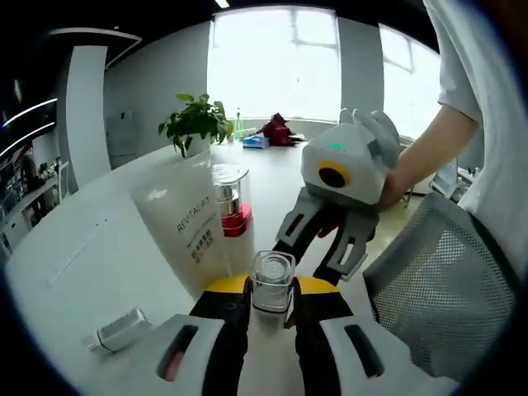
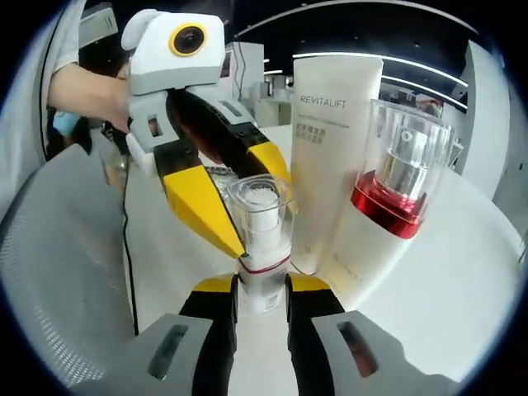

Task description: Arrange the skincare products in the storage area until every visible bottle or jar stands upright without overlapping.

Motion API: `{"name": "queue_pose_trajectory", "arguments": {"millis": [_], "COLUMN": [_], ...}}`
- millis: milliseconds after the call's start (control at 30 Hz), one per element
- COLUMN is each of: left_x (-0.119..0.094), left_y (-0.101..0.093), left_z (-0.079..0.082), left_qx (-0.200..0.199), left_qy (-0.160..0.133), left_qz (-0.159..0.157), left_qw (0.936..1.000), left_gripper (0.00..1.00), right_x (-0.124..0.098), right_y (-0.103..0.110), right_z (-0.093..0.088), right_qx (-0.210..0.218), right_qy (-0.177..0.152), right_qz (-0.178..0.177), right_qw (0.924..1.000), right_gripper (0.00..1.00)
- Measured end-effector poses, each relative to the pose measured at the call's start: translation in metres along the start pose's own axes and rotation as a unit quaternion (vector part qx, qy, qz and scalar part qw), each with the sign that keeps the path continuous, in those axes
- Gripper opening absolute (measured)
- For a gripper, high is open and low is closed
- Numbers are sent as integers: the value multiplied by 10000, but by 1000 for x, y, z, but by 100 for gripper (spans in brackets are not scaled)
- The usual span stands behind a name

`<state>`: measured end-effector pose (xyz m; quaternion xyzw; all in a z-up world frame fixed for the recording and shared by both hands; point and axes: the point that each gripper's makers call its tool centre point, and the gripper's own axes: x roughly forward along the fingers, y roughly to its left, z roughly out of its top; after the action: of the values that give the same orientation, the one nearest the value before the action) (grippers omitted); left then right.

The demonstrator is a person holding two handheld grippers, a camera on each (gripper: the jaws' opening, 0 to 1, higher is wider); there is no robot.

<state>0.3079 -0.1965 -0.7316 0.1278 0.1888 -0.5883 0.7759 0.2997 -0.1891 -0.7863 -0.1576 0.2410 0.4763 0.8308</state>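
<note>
White table (image 1: 99,239), big REVITALIFT tube (image 1: 186,223) upright, red-collared pump bottle (image 1: 229,202) tucked beside it. Small clear-capped bottle (image 1: 272,280) upright in front, both grippers closed on it: left gripper (image 1: 271,307) up top, right gripper (image 2: 262,290) at base, probably steadying. Small silver tube (image 1: 122,330) lying flat, needs standing.

The REVITALIFT tube (image 2: 330,157) is cream-white with grey lettering, and the pump bottle (image 2: 394,206) beside it is white with a glossy red collar, a silver pump and a clear cap. The small bottle (image 2: 262,239) is clear-capped and white inside, with a thin red band low on its body. Both grippers, left gripper (image 1: 271,318) and right gripper (image 2: 262,309), have black jaws with yellow patches and white-grey housings; the table (image 1: 91,247) is white, the plant (image 1: 195,122) green, and the mesh chair (image 1: 450,289) grey.
</note>
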Motion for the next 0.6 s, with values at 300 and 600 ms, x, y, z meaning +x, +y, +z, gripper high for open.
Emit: {"name": "queue_pose_trajectory", "arguments": {"millis": [300, 600], "left_x": [-4, -17], "left_y": [3, 4], "left_z": [8, -9], "left_qx": [-91, -90], "left_qy": [-111, 194], "left_qz": [144, 375], "left_qw": [9998, 9991], "left_gripper": [22, 21], "right_x": [1, -1], "right_y": [-3, -5], "right_z": [-3, -10], "right_qx": [43, 129], "right_qy": [3, 88], "right_qz": [-49, -82], "right_qw": [10000, 9998], "right_gripper": [20, 18]}}
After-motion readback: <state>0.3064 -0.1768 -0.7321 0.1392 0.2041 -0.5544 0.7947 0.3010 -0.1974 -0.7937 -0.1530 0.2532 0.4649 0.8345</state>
